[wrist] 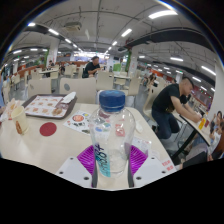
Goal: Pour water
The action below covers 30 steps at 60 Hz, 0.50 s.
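Fingers [113, 160] grip bottle [113, 130], its base hidden behind pads

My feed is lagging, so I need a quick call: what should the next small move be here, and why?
Probably lift the bottle straight up a little. The gripper jaws appear closed on its lower body, it stands upright with its blue cap on, and the table sits right beneath it. No receiving cup is clearly visible, and the cap would likely need removing before any pour.
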Tool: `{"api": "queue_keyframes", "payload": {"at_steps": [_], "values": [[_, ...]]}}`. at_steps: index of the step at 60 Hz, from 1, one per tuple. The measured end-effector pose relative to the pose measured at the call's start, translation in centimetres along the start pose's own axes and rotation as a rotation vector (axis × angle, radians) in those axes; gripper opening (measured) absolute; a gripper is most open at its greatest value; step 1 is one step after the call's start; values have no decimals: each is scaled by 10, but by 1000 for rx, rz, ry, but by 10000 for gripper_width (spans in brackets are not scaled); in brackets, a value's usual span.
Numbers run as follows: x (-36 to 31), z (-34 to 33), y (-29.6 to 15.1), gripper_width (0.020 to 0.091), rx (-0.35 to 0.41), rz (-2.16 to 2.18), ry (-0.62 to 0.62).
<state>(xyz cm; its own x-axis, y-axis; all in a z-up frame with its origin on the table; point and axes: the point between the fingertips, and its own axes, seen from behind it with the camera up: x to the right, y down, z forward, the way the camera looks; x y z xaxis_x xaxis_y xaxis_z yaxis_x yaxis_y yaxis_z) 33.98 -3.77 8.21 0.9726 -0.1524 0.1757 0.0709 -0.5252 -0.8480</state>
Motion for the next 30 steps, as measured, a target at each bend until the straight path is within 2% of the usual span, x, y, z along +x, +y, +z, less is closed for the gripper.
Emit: {"api": "queue_keyframes", "payload": {"at_steps": [9,19,30], "values": [[-18,-19,-74,406,61,-225,144],[-82,-34,-157,405,128,-613,301],[-178,-27,-204,407,191,-1084,428]]}}
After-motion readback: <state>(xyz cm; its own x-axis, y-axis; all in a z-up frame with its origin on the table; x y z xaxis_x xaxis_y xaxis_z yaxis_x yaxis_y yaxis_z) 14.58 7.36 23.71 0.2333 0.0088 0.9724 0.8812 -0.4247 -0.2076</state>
